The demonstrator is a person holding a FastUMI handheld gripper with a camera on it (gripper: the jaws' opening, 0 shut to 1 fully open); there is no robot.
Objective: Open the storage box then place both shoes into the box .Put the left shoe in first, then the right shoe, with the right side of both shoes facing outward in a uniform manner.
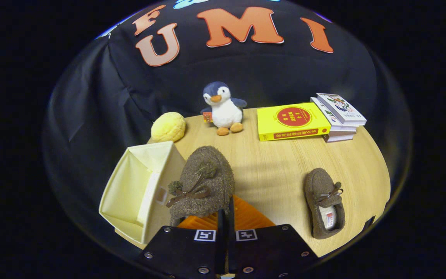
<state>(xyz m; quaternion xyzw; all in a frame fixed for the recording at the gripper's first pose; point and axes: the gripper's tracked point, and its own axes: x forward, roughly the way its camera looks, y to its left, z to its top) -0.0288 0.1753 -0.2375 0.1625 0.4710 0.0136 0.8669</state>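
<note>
I have the gripper [226, 211] raised over the table [277, 174], fingers clamped narrow on the left shoe [203, 182] (toe pointing far), just right of the open storage box [130, 186]

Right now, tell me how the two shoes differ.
The held shoe is pinched at its heel in the gripper, jaws closed on it, lifted beside the open storage box; the other shoe lies free on the table, its opening and insole label showing. Both are brown, fuzzy, with bows.
</note>
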